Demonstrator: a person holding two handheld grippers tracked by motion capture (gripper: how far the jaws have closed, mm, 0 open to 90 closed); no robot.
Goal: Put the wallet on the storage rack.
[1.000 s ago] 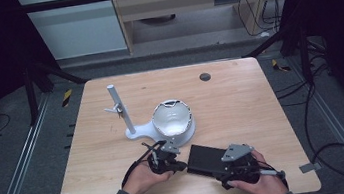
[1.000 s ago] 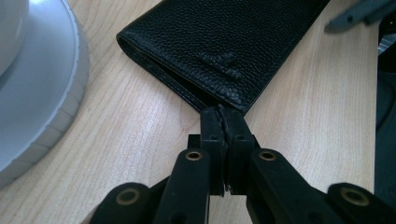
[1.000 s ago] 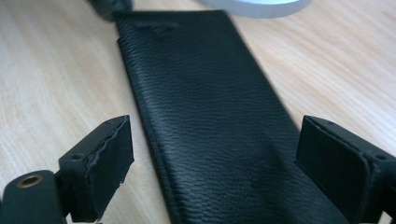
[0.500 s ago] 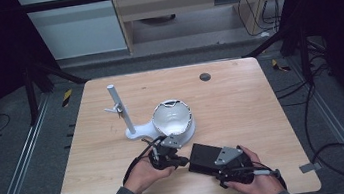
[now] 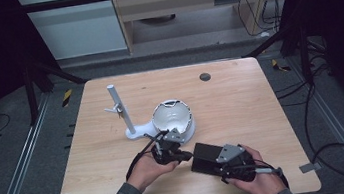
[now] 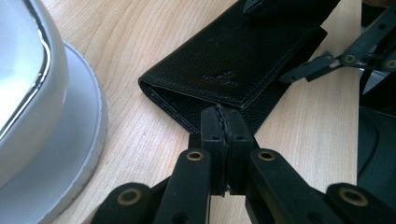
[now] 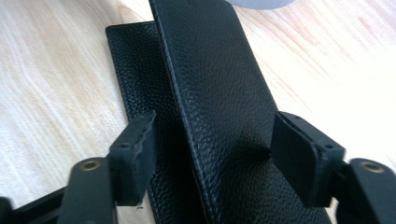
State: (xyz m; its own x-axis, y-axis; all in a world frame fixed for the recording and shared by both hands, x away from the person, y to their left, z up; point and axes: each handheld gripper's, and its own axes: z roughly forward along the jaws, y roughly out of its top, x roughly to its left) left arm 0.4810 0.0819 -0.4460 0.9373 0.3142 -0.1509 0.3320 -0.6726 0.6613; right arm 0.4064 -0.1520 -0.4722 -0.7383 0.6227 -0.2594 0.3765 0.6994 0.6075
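Our left gripper (image 6: 223,140) was shut tight, its tips right at the black wallet's (image 6: 243,70) near edge. Our right gripper (image 7: 215,158) had just been closing, its jaws on both sides of the lifted flap. The wallet lay on the wooden table (image 5: 241,103), its long side running from the white bowl (image 5: 173,119) toward our right hand (image 5: 259,184).

A pale wooden table (image 5: 241,103) stands on grey carpet (image 5: 10,148) between metal floor rails (image 5: 18,167). Behind it sit a white panel (image 5: 72,24) and a wooden cabinet (image 5: 183,4) (cables (image 5: 328,152) trail along the right side).
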